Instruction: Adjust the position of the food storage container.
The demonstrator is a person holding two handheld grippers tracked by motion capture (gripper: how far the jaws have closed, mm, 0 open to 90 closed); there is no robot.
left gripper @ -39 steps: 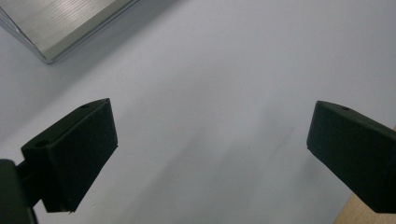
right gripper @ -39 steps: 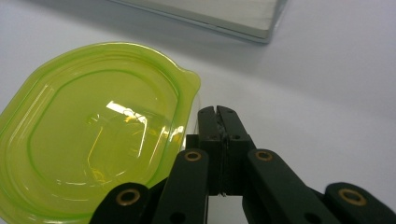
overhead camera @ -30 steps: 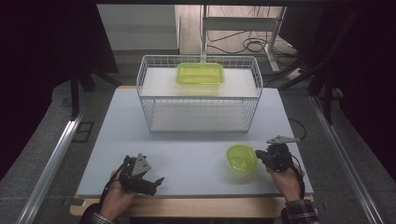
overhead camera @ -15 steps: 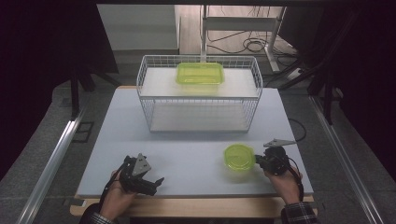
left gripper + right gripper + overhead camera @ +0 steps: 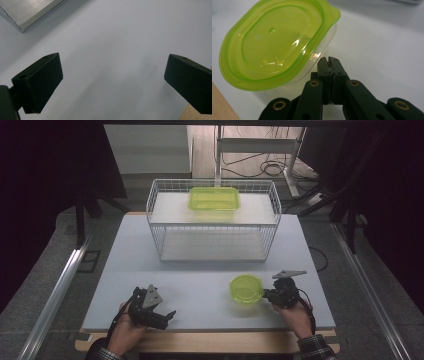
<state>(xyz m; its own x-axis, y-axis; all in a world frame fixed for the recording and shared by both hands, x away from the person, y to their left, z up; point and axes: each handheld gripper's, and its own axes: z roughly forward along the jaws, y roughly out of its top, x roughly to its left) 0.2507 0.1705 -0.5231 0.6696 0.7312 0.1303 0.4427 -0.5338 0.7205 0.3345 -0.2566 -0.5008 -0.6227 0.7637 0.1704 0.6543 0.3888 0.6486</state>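
Although the left gripper (image 5: 167, 315) has kept its place near the front left edge of the table (image 5: 200, 270), the right gripper (image 5: 267, 295) has been carried a little toward the left and the near edge since a second ago, and the round green container (image 5: 246, 288) has been carried with it. In the right gripper view the jaws are pressed together on the clear rim of the round green container (image 5: 277, 45), which is seen tilted, its green lid facing the camera, with the right gripper (image 5: 329, 61) clamped just under the lid's edge. In the left gripper view the jaws of the left gripper (image 5: 112, 75) stand wide apart with nothing between them, over bare white tabletop; a strip of metal rail (image 5: 30, 12) is seen in that view's upper left corner.

The table is topped with a white sheet, and a wooden edge (image 5: 210, 342) is exposed along the near side. At the far half a white wire basket (image 5: 215, 222) is set, and a rectangular green container (image 5: 214, 198) is seen at its back, though it cannot be told whether it lies inside the basket or behind it. Beyond the table a dim room is seen, with grey floor, cables (image 5: 272, 167) and metal table legs (image 5: 295, 150). A metal rail (image 5: 57, 290) runs along the floor at the left.
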